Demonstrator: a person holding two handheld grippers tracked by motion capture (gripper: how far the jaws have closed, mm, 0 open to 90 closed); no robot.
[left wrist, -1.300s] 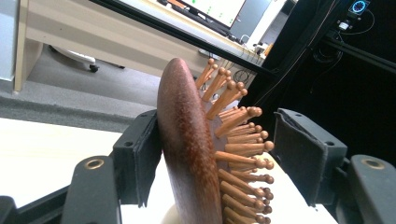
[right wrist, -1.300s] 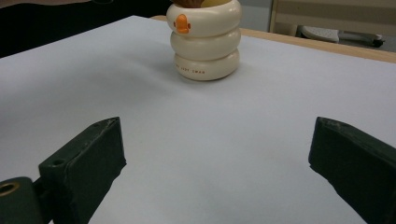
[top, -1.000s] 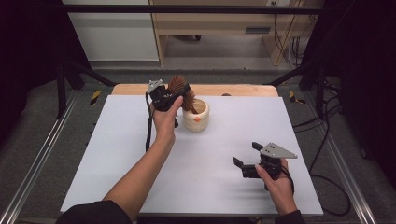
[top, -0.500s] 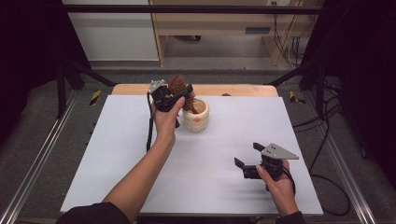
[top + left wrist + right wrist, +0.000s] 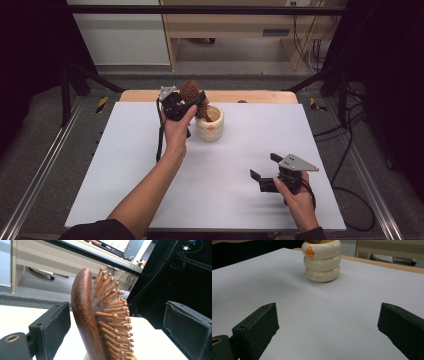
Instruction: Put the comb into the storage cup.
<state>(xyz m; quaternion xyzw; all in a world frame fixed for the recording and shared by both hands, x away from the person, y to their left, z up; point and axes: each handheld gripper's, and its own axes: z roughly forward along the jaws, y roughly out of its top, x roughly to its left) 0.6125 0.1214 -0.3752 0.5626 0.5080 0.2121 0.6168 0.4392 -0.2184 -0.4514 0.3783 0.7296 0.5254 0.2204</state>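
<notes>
High view is showing the left gripper [image 5: 196, 102] hovering at the far side of the white table [image 5: 125, 165], right over the cream holder [image 5: 210, 125], with the wooden hairbrush [image 5: 190, 92] standing head-up inside that holder. Left gripper view is showing the brush [image 5: 87, 315] sitting between the two black pads [image 5: 51, 330] with clear gaps on both sides; the jaws have just been opening and are now standing wide, pressing on nothing. So the placing is looking done: the brush is resting in the holder by its handle end, leaning a little but staying put on its own. What is remaining, as I am judging it, is pulling the left hand back without knocking the brush. The right gripper [image 5: 265, 175] is resting near the table's front right, well apart from the holder [image 5: 322, 260], its jaws spread wide and holding nothing
</notes>
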